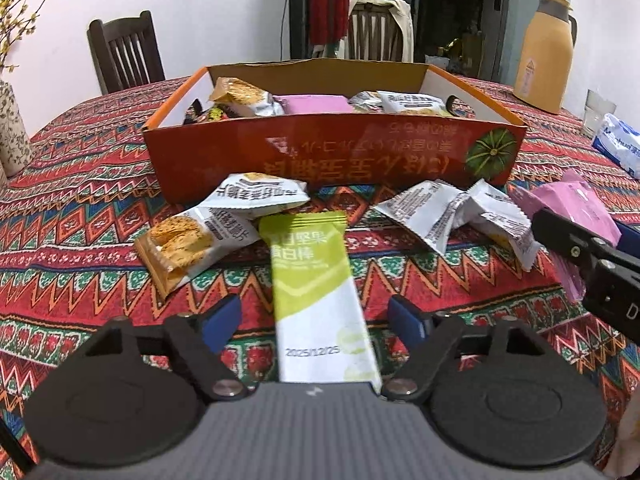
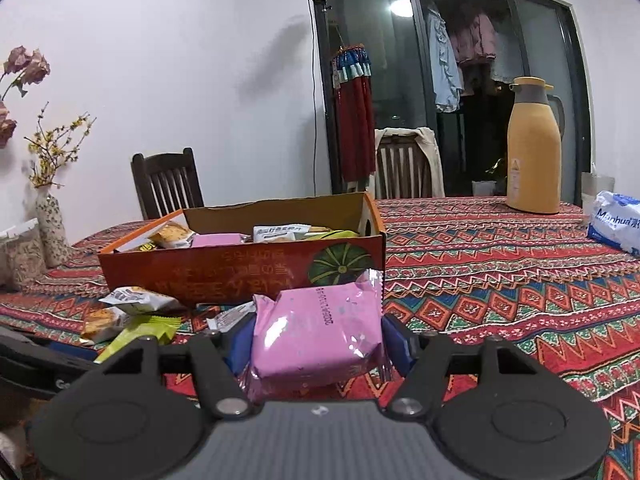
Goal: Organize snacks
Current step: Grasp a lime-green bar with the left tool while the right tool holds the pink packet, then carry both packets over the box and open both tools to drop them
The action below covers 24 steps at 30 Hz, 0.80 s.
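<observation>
My left gripper [image 1: 316, 316] hung over the patterned tablecloth [image 1: 80, 216] with its blue fingers [image 1: 222, 322] spread, and the green bar packet [image 1: 316, 292] lay flat between them, running toward twelve o'clock; neither pad touched the wrapper, a strip of cloth showing on each side. At eleven o'clock from the bar's far end sat a cracker packet [image 1: 184, 246] with its orange end toward me, and a white packet [image 1: 260, 196] lay just beyond it, overlapping it and touching the foot of the orange box [image 1: 332, 156]. At one o'clock two more white packets [image 1: 460, 220] lay crumpled together on the cloth, near the box wall. The box stood open at twelve o'clock with several snacks already inside, among them a pink packet and cracker packets. My right gripper [image 2: 316, 340] was pinching a pink snack packet [image 2: 316, 332] between its blue pads, the wrapper bulging above and below the grip and held clear of the cloth, with the box's pumpkin-printed front wall just beyond it at twelve o'clock. From the left camera that same right gripper showed at three o'clock, the pink wrapper sticking out past it. A yellow thermos [image 2: 534, 148] stood well apart at two o'clock, and a tissue pack [image 2: 618, 222] lay near the table's right edge
</observation>
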Each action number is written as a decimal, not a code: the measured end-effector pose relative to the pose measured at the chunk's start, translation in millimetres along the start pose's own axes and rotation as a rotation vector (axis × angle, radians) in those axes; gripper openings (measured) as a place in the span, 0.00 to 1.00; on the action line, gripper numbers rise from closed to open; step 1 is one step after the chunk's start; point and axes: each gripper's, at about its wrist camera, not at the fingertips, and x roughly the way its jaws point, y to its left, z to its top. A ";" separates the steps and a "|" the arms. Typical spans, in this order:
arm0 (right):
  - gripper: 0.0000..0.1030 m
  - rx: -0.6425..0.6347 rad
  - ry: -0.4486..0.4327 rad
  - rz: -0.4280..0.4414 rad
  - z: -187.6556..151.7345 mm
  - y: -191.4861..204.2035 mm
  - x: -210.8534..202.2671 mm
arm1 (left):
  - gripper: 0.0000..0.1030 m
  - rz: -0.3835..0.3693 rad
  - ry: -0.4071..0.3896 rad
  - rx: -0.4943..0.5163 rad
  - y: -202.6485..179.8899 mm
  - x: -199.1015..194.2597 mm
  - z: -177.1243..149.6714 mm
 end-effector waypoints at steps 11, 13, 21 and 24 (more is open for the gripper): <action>0.64 0.011 -0.008 0.016 -1.5 -0.6 -4.0 | 0.37 0.015 -0.011 -0.006 -2.8 -4.0 1.3; 0.64 0.012 -0.009 0.012 -1.5 -0.7 -4.0 | 0.36 0.009 -0.012 -0.003 -2.4 -6.0 0.9; 0.64 0.003 -0.029 -0.005 -2.2 1.1 -6.9 | 0.36 -0.024 -0.061 0.006 -2.8 -24.7 0.3; 0.64 0.009 -0.037 -0.012 -2.2 0.3 -8.8 | 0.36 -0.037 -0.086 -0.006 -0.6 -33.3 4.4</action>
